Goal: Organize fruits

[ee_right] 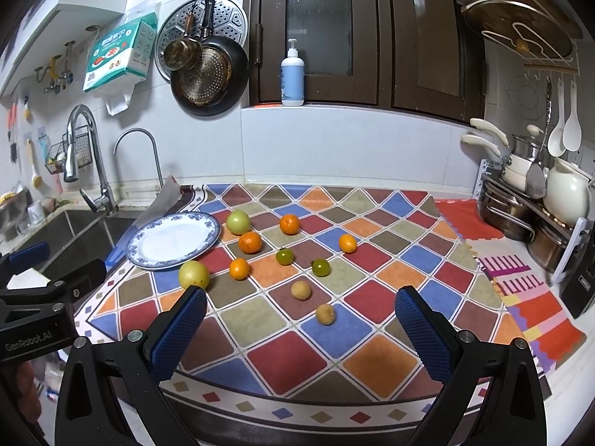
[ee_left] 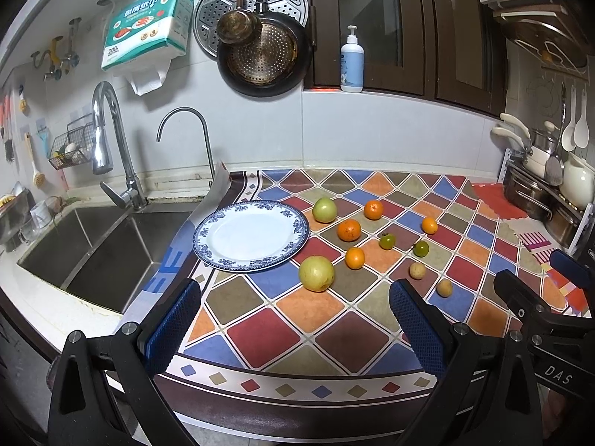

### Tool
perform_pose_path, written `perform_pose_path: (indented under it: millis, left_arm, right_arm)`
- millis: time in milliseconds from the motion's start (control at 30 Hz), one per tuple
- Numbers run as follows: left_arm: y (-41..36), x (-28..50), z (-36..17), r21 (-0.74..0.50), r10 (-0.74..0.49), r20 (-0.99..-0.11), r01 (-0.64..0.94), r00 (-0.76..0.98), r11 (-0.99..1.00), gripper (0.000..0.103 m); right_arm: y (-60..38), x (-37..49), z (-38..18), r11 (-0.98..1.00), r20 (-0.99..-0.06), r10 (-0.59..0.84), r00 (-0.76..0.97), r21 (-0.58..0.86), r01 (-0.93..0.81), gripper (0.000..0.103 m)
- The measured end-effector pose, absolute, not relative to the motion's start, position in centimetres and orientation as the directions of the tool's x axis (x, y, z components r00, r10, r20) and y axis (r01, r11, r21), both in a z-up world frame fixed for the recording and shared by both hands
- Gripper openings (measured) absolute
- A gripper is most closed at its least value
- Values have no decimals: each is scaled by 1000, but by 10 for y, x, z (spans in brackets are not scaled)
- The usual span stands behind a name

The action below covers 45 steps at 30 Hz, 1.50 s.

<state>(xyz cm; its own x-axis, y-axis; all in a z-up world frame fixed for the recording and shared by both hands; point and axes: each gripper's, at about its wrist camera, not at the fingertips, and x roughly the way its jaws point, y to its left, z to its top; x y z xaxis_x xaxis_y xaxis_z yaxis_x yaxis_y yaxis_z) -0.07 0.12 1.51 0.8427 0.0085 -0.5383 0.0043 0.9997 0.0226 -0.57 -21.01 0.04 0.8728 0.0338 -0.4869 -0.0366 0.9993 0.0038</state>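
Note:
An empty blue-rimmed white plate (ee_left: 208, 249) (ee_right: 135, 251) sits on the checkered mat beside the sink. Right of it lie loose fruits: two yellow-green apples (ee_left: 316, 273) (ee_right: 193, 274), several oranges (ee_left: 349, 230) (ee_right: 250, 242), two small green tomatoes (ee_left: 387, 241) (ee_right: 285, 257) and two small tan fruits (ee_left: 417, 270) (ee_right: 301, 290). My left gripper (ee_left: 295, 291) is open and empty, above the mat's front edge, short of the near apple. My right gripper (ee_right: 301, 299) is open and empty, near the front of the mat; the tan fruits lie between its fingers in view.
A steel sink (ee_left: 96, 249) with two faucets lies left of the mat. A rack with pots and a kettle (ee_right: 539, 215) stands at the right. Pans hang on the back wall (ee_left: 260, 48), and a pump bottle (ee_right: 292, 74) stands on the sill.

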Motion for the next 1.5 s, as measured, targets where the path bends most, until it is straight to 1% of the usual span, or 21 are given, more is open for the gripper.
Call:
perform_pose_path:
  millis: [1500]
  left_arm:
    - [2,1,6,20,2,-543,10,840,1000,103]
  right_arm:
    - [-208,2,2,999,-491,34,871,4,-37,102]
